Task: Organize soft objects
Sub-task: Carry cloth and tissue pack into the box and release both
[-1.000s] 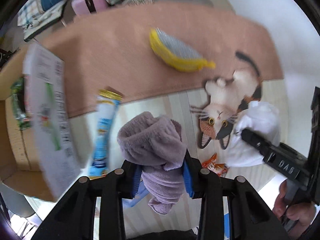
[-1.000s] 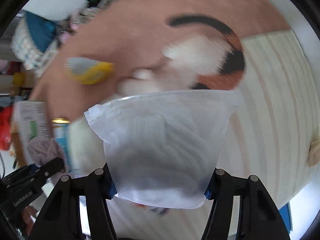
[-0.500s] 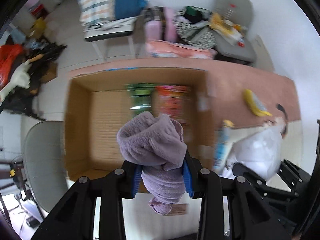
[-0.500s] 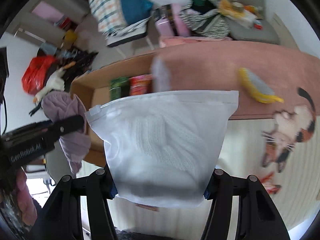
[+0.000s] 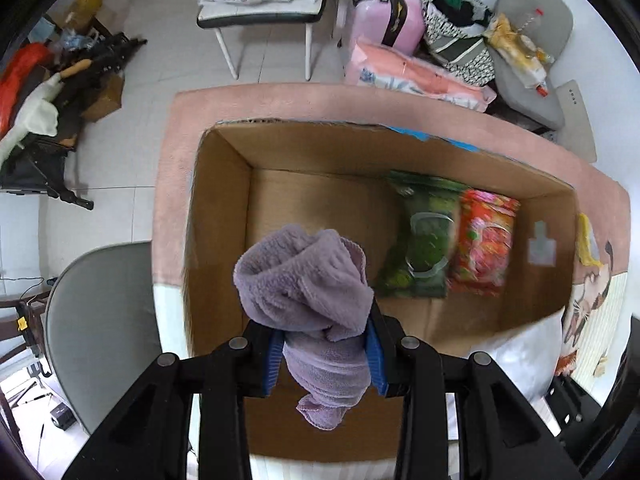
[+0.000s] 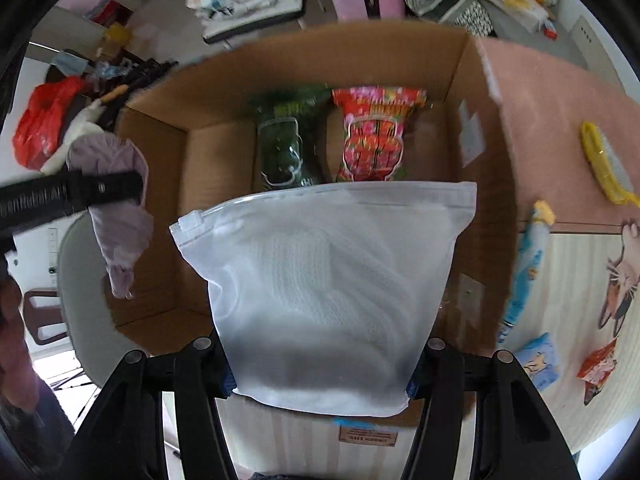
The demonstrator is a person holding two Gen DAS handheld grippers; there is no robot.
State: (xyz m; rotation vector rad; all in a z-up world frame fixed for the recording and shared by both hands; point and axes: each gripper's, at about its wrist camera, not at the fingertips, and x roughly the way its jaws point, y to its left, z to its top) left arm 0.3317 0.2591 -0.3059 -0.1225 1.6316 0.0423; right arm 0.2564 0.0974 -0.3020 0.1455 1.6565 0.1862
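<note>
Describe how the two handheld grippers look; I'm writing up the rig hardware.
Both the left gripper and right gripper are matte black angular frames with round silver rivets and blue ribbed finger pads. The left one's side carries pale, blurred lettering. No cables or sleeves are visible.

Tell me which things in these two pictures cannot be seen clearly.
- Left wrist view: the cardboard box floor nearest the camera is hidden by the purple towel and left gripper.
- Right wrist view: the print on the green packet and red packet is blurred; the zip bag hides their lower ends.
</note>
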